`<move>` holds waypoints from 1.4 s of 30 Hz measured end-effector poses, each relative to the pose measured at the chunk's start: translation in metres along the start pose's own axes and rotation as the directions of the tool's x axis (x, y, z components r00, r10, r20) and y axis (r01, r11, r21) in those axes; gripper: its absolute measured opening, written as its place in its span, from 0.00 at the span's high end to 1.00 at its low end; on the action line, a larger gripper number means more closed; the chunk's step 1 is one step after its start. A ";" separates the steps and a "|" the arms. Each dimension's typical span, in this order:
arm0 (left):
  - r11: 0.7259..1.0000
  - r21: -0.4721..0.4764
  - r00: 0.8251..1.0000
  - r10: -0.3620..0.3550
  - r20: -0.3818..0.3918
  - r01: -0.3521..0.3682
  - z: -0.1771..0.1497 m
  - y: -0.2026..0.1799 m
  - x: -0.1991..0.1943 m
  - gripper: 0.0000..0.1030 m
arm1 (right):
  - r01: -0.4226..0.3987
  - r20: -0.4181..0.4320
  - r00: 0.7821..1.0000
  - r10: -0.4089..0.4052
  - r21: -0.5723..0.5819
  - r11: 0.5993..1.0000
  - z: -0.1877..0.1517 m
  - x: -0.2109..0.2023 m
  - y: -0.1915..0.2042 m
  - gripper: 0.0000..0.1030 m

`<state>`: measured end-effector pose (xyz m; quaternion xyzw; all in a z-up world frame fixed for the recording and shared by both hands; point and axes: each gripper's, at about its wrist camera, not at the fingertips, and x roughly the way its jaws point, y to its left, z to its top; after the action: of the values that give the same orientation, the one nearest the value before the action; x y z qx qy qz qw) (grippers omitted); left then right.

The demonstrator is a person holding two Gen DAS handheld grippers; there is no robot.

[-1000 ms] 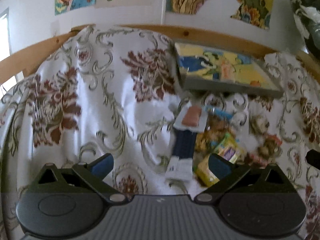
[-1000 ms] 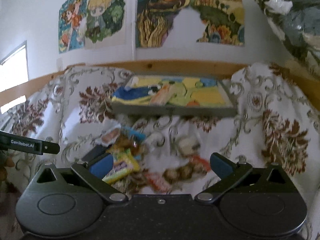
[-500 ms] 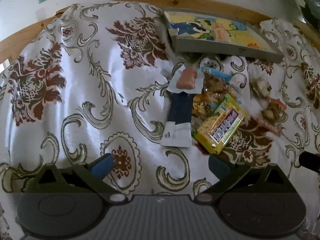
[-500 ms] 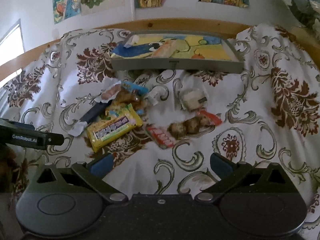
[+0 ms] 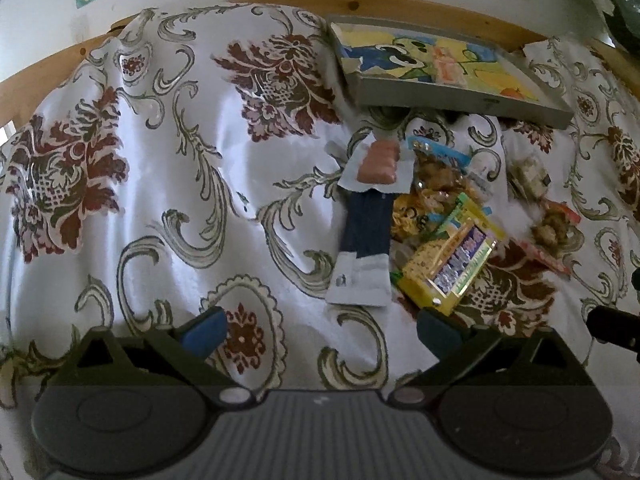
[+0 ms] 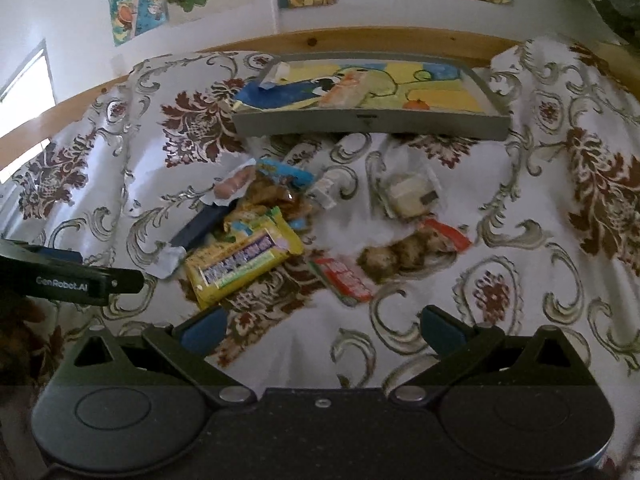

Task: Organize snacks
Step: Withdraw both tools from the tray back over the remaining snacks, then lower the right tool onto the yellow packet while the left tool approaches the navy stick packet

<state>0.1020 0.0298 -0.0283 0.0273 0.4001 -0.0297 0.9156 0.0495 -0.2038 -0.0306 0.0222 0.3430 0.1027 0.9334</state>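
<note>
my left gripper hangs low over the bedspread, fingers wide apart w/ nothing between them, pointing fwd at the snack pile. my right gripper does the same, spread wide and empty, over bare cloth just short of the pile. in the right view the left gripper shows from the side at the left edge, w/ "GenRobot.AI" on its body.

nearest to me is the yellow snack pack, lying flat and tilted; its purple label has writing but too blurred to read. just left of it, touching, lies a dark blue wrapper w/ white ends, and a pinkish sausage-like piece sits at its far end. right of the yellow pack: a red-and-white packet, print unreadable, then a clear bag of brown lumps. behind them a blue-topped bag of brownish snacks, partly under the others, and a pale wrapped block apart to the right.

farthest, a grey tray w/ cartoon print near the wooden rail, a few things in it i can't make out.
</note>
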 end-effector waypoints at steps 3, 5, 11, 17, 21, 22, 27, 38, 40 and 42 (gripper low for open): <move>1.000 -0.010 1.000 -0.003 0.012 0.003 0.004 0.004 0.004 0.00 | -0.010 0.002 1.000 0.010 -0.014 1.000 0.004 0.006 0.004 0.01; 1.000 -0.023 0.999 -0.014 0.031 0.014 0.007 0.008 0.006 0.00 | -0.019 0.005 1.000 0.019 -0.022 1.000 0.007 0.009 0.006 0.01; 0.996 -0.021 0.990 -0.079 0.115 0.082 0.028 0.015 0.017 0.00 | -0.042 0.020 0.999 0.043 -0.046 0.998 0.017 0.020 0.014 0.01; 0.988 0.038 0.979 -0.154 0.137 0.150 0.045 0.018 0.032 0.00 | -0.059 -0.014 0.998 0.059 -0.038 0.998 0.029 0.041 0.027 0.01; 0.978 0.074 0.971 -0.205 0.126 0.197 0.052 0.018 0.045 0.00 | -0.047 -0.034 0.998 0.046 -0.025 0.999 0.038 0.060 0.040 0.01; 0.975 0.085 0.969 -0.213 0.125 0.203 0.054 0.017 0.048 0.00 | -0.049 -0.040 0.998 0.048 -0.022 0.999 0.040 0.065 0.043 0.01; 0.970 0.084 0.963 -0.238 0.126 0.229 0.063 0.022 0.056 0.00 | -0.040 -0.076 0.996 0.039 -0.013 0.999 0.046 0.085 0.056 0.02; 0.952 -0.011 0.952 -0.304 0.035 0.305 0.063 0.041 0.079 0.19 | 0.049 -0.213 0.977 -0.025 0.108 0.993 0.061 0.134 0.066 0.07; 0.949 -0.025 0.949 -0.313 0.033 0.314 0.062 0.043 0.080 0.19 | 0.066 -0.224 0.974 -0.037 0.123 0.990 0.062 0.136 0.067 0.10; 0.948 -0.025 0.948 -0.316 0.031 0.316 0.062 0.043 0.080 0.21 | 0.057 -0.234 0.972 -0.027 0.125 0.990 0.060 0.135 0.067 0.18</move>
<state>0.2047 0.0658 -0.0439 -0.0513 0.3873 -0.1702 0.9047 0.1768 -0.1082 -0.0634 0.0642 0.4561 0.0620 0.8854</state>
